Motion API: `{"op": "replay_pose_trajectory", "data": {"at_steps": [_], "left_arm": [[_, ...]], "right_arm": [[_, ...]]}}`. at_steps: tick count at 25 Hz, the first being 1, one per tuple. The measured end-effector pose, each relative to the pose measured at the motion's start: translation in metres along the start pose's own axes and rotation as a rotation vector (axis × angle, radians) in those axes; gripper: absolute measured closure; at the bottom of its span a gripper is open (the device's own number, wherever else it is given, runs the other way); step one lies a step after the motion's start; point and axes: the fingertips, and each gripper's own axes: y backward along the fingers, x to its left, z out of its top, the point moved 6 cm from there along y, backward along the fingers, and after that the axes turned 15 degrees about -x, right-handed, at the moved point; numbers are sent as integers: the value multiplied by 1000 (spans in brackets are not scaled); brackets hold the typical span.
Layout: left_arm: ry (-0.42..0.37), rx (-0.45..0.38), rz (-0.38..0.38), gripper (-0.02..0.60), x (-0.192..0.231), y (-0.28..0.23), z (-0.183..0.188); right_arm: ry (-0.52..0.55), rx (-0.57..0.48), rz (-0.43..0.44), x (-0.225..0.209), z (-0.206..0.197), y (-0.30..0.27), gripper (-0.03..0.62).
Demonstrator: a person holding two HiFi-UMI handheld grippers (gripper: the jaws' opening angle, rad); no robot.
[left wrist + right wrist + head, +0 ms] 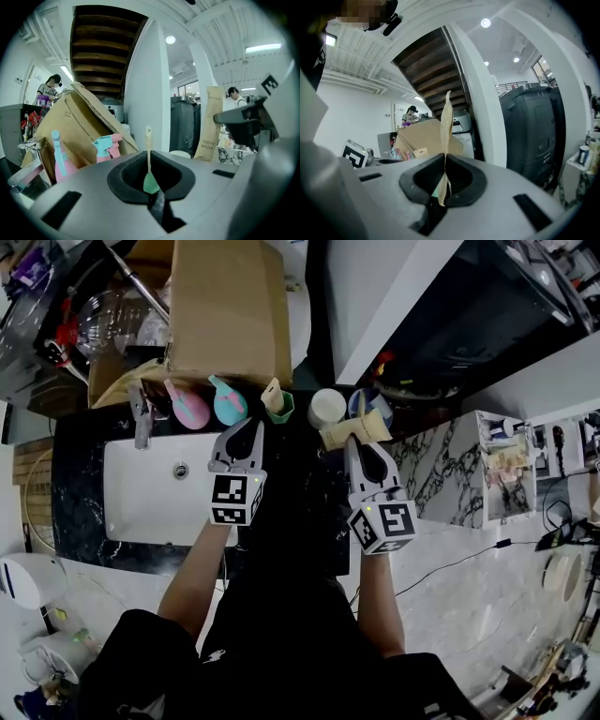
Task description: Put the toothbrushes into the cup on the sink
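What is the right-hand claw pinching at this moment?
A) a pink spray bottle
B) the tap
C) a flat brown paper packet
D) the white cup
C: the right gripper has its jaws closed on the thin brown paper packet, which stands up edge-on between them.

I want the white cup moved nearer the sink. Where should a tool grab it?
The near rim of the white cup, from above, one jaw inside and one outside: it stands upright, mouth open, and its round body looks wide for the jaws.
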Motion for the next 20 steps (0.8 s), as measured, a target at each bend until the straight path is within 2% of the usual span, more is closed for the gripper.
{"op": "replay_pose_trajectory", "data": {"at_steps": [3,10,20], "left_arm": [[-4,-15,9,578,-3,6,8],[-10,-55,21,580,-11,16,25],[-32,-62,18,580,-31,26,40]], "right_arm": [[0,-13,20,0,4,-2,579],[-4,-41,63,-4,15,-9,579],[-11,-70,108,-16,27,-14,579]]}}
